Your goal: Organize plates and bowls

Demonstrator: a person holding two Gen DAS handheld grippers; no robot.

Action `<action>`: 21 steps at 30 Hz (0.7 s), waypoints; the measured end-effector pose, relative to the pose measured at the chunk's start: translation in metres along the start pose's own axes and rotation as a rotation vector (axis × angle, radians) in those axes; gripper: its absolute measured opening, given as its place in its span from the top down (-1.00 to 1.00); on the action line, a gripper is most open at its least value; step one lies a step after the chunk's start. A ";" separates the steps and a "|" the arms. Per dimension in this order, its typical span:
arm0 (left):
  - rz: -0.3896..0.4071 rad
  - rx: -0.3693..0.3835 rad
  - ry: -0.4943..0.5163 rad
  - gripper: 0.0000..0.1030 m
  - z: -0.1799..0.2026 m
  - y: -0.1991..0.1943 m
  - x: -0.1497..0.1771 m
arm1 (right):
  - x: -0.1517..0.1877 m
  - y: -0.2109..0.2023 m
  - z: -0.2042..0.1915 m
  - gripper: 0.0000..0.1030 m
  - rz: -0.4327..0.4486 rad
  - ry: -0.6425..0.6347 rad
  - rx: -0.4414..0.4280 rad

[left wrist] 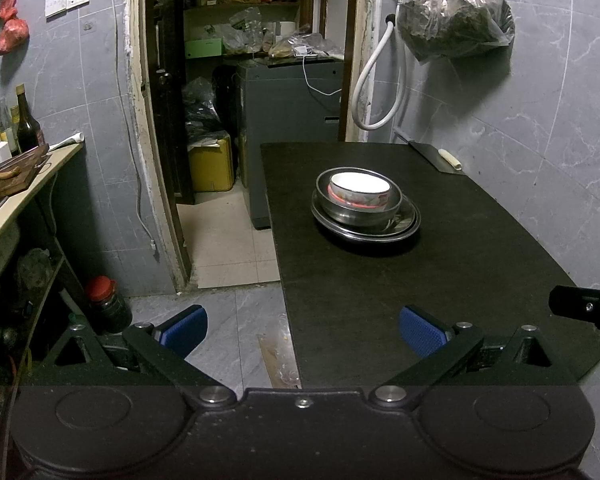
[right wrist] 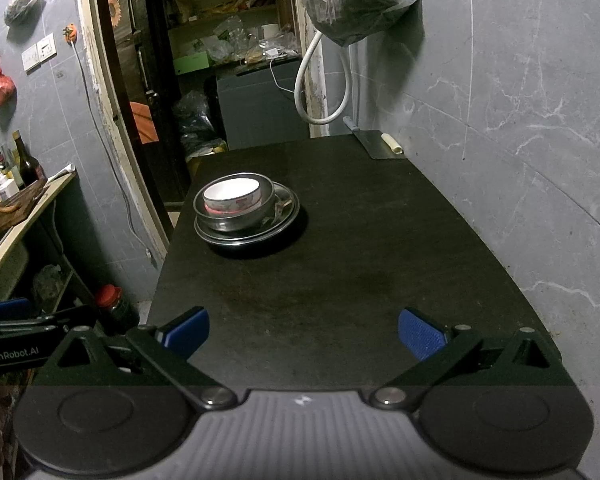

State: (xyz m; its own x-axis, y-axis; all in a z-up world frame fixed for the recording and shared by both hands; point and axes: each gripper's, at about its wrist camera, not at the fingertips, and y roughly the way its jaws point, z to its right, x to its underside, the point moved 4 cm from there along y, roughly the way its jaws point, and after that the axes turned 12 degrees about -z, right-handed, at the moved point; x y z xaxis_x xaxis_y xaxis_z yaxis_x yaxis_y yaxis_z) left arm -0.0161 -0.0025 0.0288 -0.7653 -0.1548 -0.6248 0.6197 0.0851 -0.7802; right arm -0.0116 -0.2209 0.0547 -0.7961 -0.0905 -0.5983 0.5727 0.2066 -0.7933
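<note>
On the black table (left wrist: 440,280) (right wrist: 360,272) stands one stack: a white bowl with a red pattern (left wrist: 360,191) (right wrist: 232,195) inside a steel bowl (left wrist: 356,214) (right wrist: 236,220), on steel plates (left wrist: 404,228) (right wrist: 284,212). My left gripper (left wrist: 303,330) is open at the table's near left edge, well short of the stack, with nothing between its blue pads. My right gripper (right wrist: 303,332) is open over the table's near end, also empty. The stack lies ahead and to its left.
A cleaver (left wrist: 436,156) (right wrist: 380,142) lies at the table's far right corner by the tiled wall. A counter (left wrist: 20,192) with bottles runs along the left. A red-capped jar (left wrist: 108,304) stands on the floor. An open doorway (left wrist: 240,120) leads to a cluttered pantry. A plastic bag (left wrist: 456,12) hangs on the wall.
</note>
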 end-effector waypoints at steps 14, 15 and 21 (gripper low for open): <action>-0.003 0.000 0.003 -0.98 0.000 0.000 0.000 | 0.003 0.002 0.002 -1.00 -0.006 0.002 0.001; -0.003 0.001 0.004 -0.98 -0.001 0.001 0.000 | 0.004 0.002 0.002 -1.00 -0.006 0.002 0.001; -0.004 0.000 0.005 -0.98 -0.001 0.001 0.000 | 0.005 0.003 0.003 -1.00 -0.008 0.003 0.002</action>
State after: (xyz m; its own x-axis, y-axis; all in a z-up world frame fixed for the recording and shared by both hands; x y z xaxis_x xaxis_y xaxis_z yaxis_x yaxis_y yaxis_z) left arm -0.0155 -0.0016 0.0283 -0.7684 -0.1506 -0.6220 0.6169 0.0843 -0.7825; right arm -0.0131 -0.2237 0.0486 -0.8012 -0.0897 -0.5916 0.5667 0.2039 -0.7983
